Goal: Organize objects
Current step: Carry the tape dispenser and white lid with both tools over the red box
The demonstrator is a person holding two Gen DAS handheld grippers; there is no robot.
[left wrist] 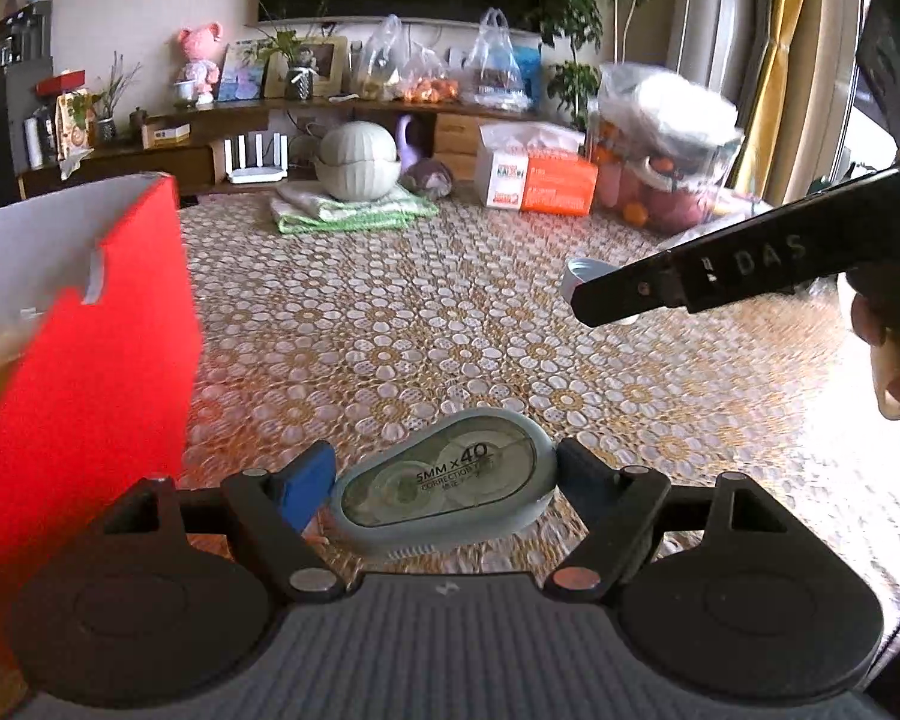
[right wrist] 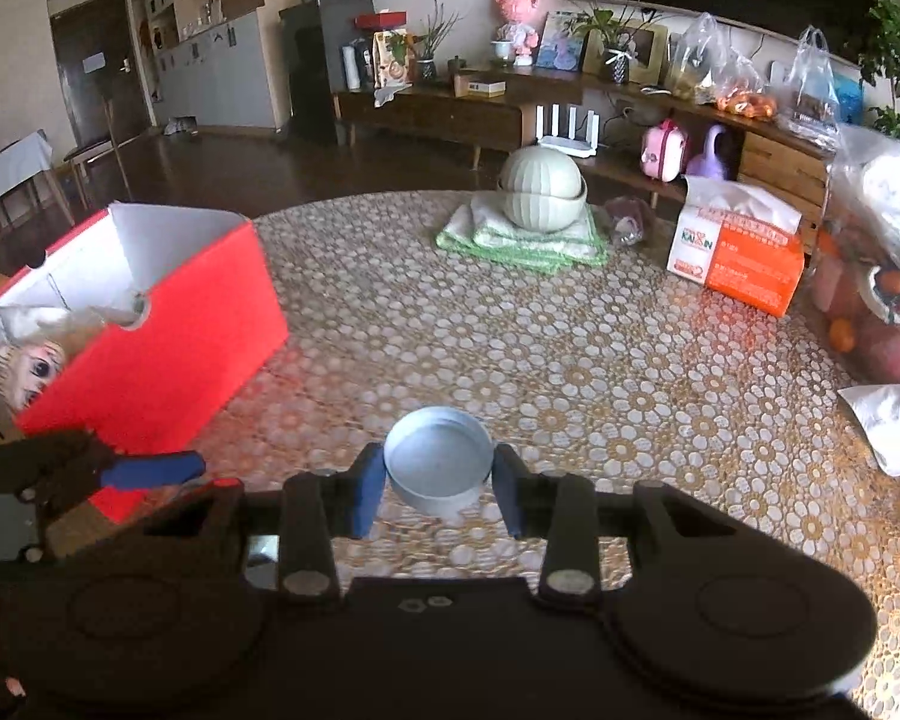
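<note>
Clearly both pickups are looking done: the correction tape (left wrist: 444, 477) is sitting clamped in the left gripper (left wrist: 444, 480) jaws beside the red box (left wrist: 84, 360), and the grey lid (right wrist: 438, 459) is being pinched by the right gripper (right wrist: 438, 480) jaws, over the table (right wrist: 570, 360) near its front edge. Dropping both into the box is still remaining. Inside, only a doll (right wrist: 27, 369) face is showing; the rest is hidden.

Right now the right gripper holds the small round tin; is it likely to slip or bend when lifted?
The small round tin looks thin-walled and empty, so probably light. Its curved, smooth side meets the right gripper pads at narrow spots only, so it may pivot or slip. Hard squeezing might dent it. On the lace tablecloth it sits open side up, unlikely to roll.
</note>
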